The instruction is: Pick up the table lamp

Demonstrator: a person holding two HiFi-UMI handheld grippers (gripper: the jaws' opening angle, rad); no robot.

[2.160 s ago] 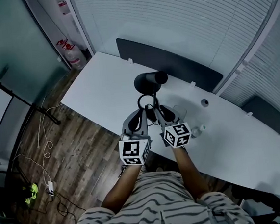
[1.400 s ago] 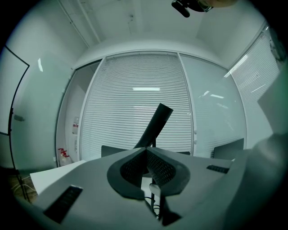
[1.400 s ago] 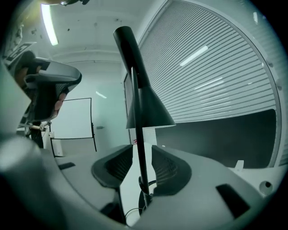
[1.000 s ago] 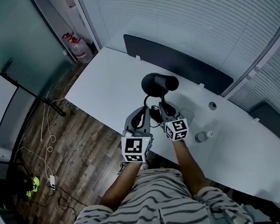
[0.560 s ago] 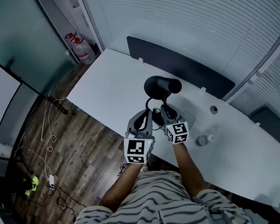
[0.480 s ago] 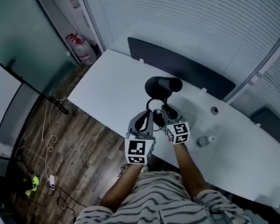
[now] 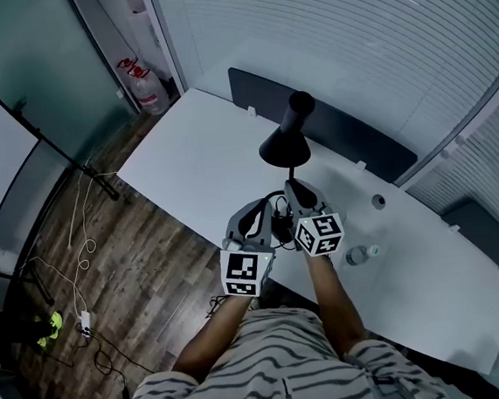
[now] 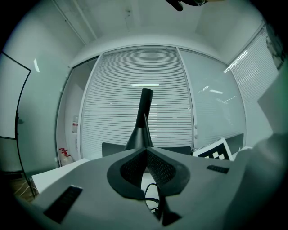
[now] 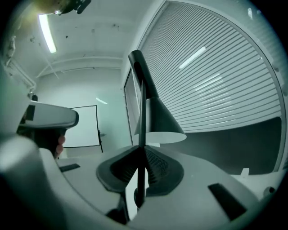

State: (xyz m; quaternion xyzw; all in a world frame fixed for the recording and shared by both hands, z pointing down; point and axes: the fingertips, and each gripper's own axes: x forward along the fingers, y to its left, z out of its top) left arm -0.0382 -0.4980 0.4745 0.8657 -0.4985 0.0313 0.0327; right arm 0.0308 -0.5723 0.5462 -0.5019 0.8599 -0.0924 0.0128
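Observation:
The black table lamp (image 7: 285,145) hangs above the white table (image 7: 184,157), its cone shade up and its neck (image 7: 300,103) pointing away from me. My right gripper (image 7: 292,192) is shut on the lamp's thin stem (image 9: 142,134), which runs upright between the pads below the shade (image 9: 158,120). My left gripper (image 7: 264,209) is level just to the left, jaws shut with nothing in them (image 8: 146,152); the lamp (image 8: 142,120) stands beyond its tips. The black cord (image 8: 151,192) loops below. The lamp's base is hidden behind the grippers.
A clear bottle (image 7: 358,254) lies on the table to the right, with a round grommet (image 7: 378,200) farther back. A dark panel (image 7: 349,136) lines the table's far edge. A whiteboard stand (image 7: 15,138), water jugs (image 7: 139,86) and floor cables (image 7: 83,245) are at the left.
The right gripper has risen with the lamp. Its shade, low over the table before, now hangs higher and farther from the grippers. The left gripper has stayed in place.

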